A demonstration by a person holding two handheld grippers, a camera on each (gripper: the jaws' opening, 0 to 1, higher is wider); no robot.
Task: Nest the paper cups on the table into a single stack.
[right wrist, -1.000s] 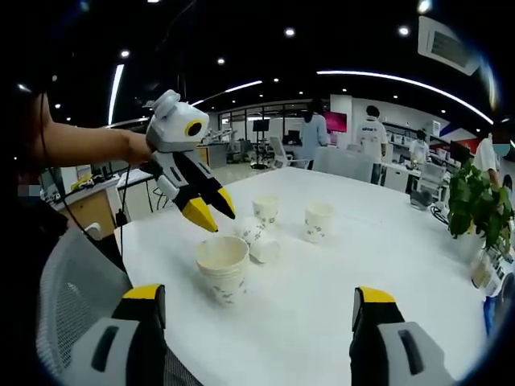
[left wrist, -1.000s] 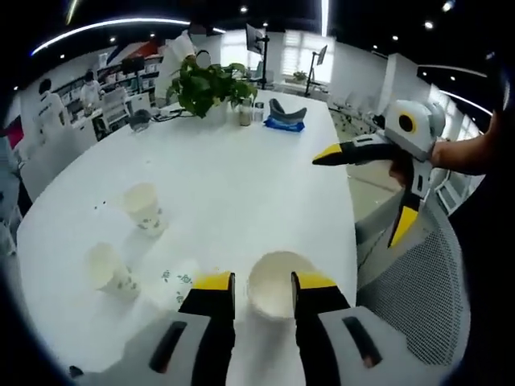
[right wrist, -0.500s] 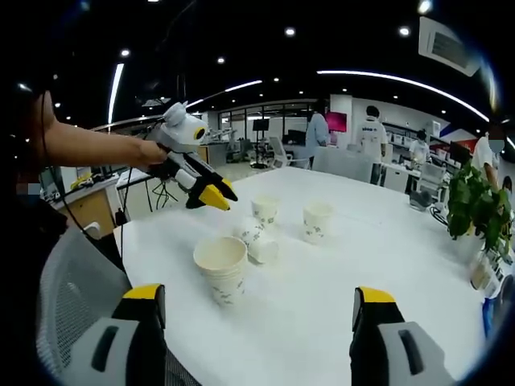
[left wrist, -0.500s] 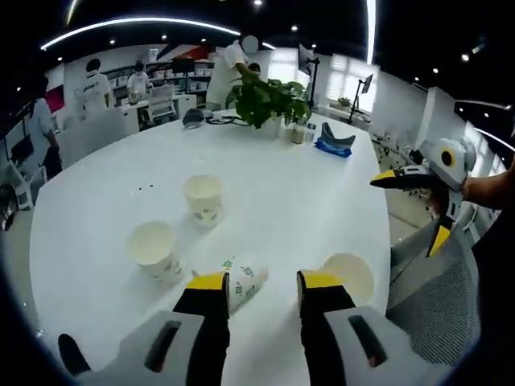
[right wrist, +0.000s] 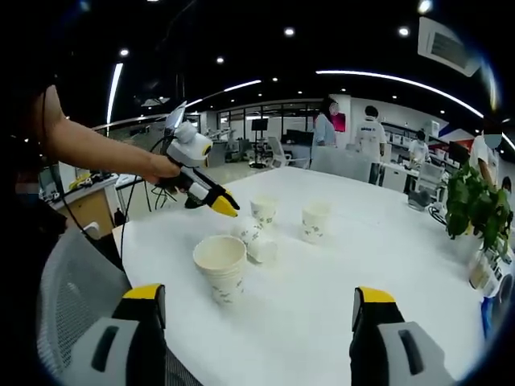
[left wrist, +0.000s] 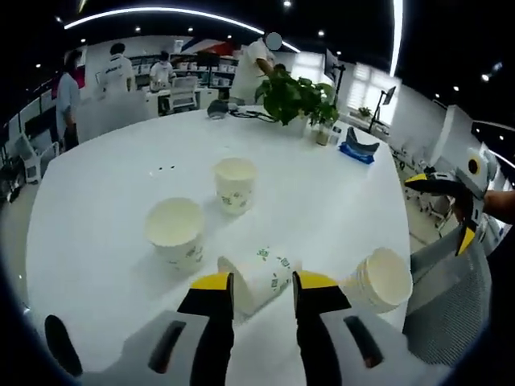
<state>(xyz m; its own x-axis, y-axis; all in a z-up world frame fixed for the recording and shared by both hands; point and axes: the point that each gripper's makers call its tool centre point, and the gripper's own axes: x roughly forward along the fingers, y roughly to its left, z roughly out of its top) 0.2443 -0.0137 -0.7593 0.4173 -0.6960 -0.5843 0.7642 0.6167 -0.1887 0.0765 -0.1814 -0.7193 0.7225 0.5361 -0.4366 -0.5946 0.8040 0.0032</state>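
Over the last second the left gripper point(left wrist: 253, 283) has swung away from the stack point(left wrist: 385, 279) toward the tipped cup point(left wrist: 259, 278). That cup now lies on its side between the yellow jaw tips, which stand released and seem not yet closed on it; whether they touch it I cannot tell. This reads as the reach for the next cup to nest, with three cups loose and the stack waiting.

In the left gripper view, going left to right: an upright cup point(left wrist: 175, 232) at 9 o'clock on the desk point(left wrist: 105, 185), a second upright cup point(left wrist: 234, 183) at 11 o'clock, the tipped cup at 6, the stack at 4, and the right gripper point(left wrist: 451, 201) held off the desk edge at 3. A plant point(left wrist: 296, 95) stands at 12.

The right gripper view gives the side-on picture: the left gripper point(right wrist: 211, 201) hangs over the tipped cup point(right wrist: 256, 239) at 10 o'clock, and the stack point(right wrist: 220, 266) stands upright just before it. The right gripper's point(right wrist: 257, 322) own jaws are spread wide and empty at 6 o'clock, well apart from every cup.
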